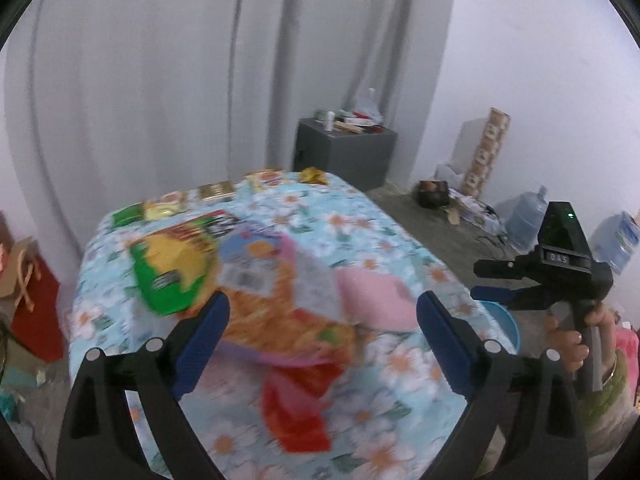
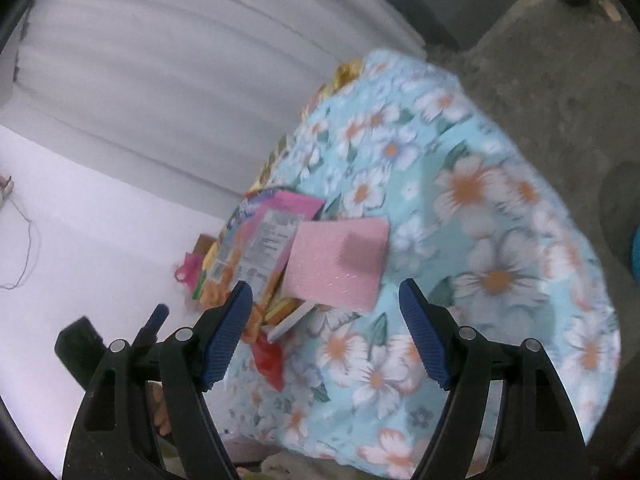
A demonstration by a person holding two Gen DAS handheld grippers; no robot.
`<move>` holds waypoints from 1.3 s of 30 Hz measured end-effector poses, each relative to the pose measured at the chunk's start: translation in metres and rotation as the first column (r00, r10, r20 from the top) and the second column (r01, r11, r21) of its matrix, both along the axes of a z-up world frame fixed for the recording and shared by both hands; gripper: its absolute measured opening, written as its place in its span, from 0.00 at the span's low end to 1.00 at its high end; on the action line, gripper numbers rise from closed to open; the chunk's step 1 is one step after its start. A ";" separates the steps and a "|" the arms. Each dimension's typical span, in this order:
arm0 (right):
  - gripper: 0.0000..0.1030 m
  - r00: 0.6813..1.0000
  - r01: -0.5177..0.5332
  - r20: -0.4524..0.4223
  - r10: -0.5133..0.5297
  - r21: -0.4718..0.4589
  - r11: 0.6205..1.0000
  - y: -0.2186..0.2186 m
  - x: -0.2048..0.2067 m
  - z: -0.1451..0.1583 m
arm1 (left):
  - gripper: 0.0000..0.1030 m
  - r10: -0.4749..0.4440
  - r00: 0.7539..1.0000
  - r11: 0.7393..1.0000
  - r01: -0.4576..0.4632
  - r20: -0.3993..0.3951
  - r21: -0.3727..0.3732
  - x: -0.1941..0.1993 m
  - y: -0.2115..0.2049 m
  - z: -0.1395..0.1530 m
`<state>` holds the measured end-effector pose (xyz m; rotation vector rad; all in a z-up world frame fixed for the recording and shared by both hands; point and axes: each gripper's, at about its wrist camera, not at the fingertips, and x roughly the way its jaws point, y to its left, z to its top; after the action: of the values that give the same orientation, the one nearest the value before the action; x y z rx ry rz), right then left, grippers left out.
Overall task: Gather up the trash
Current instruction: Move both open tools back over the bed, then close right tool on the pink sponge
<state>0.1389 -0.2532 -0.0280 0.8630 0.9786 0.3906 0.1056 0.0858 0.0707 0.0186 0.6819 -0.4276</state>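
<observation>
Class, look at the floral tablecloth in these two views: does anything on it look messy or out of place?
Yes. Empty snack wrappers lie heaped and overlapping mid-table on the floral tablecloth, a pink sheet askew on top. More packets sit in a tidier row along the far edge.

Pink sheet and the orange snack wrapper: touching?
Touching. Right wrist view shows the pink sheet lying overlapped on the orange snack wrapper, no gap between them.
</observation>
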 end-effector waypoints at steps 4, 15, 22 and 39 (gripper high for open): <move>0.70 0.998 0.001 -0.059 0.001 0.029 1.000 0.010 0.016 -0.018 | 0.90 0.036 0.999 0.999 -0.037 -0.005 -0.006 -0.008 0.022 -0.006; 0.70 0.985 0.017 -0.170 0.016 0.194 0.981 0.018 0.045 -0.067 | 0.90 0.049 0.998 0.998 -0.050 -0.039 -0.031 -0.011 0.041 -0.026; 0.67 0.986 0.014 -0.163 0.026 0.240 0.971 0.023 0.058 -0.074 | 0.90 0.048 0.997 0.998 -0.050 -0.057 -0.036 -0.004 0.042 -0.032; 0.37 0.985 0.029 -0.174 0.015 0.250 0.968 0.025 0.064 -0.085 | 0.90 0.074 0.995 0.989 -0.082 -0.071 -0.121 0.015 0.055 -0.034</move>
<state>0.2029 -0.2277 -0.1133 1.1462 1.1024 0.4450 0.1210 0.1405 0.0372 -0.1402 0.7177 -0.3958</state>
